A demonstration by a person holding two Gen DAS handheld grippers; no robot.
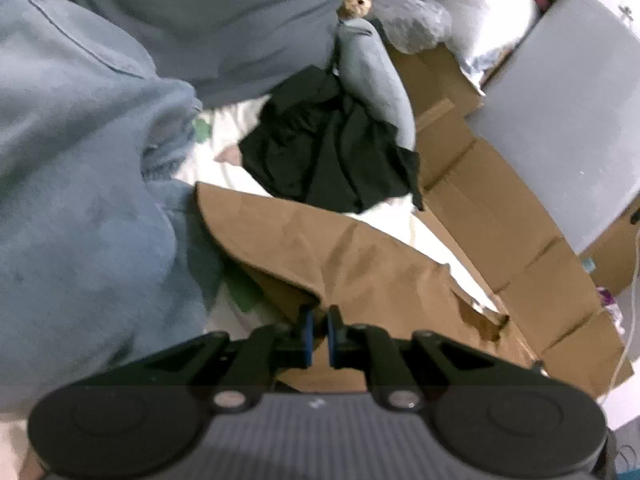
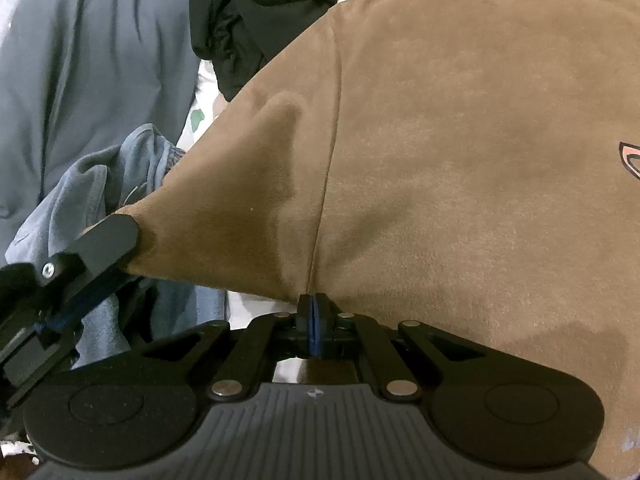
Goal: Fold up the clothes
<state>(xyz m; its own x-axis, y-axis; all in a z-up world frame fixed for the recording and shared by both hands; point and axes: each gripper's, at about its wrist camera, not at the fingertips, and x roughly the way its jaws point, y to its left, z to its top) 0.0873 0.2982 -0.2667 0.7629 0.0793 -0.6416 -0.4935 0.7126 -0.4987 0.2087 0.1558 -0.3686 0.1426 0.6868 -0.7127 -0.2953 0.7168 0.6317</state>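
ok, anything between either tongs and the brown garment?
Nothing visible. Both tongs are already shut on the brown garment: the right tongs on its near edge, the left tongs on a corner. No other cloth sits between pads and fabric.

left gripper (image 1: 319, 322): angled down, jaws nearly closed, clamping cloth | right gripper (image 2: 313, 308): angled down, jaws pinched on cloth
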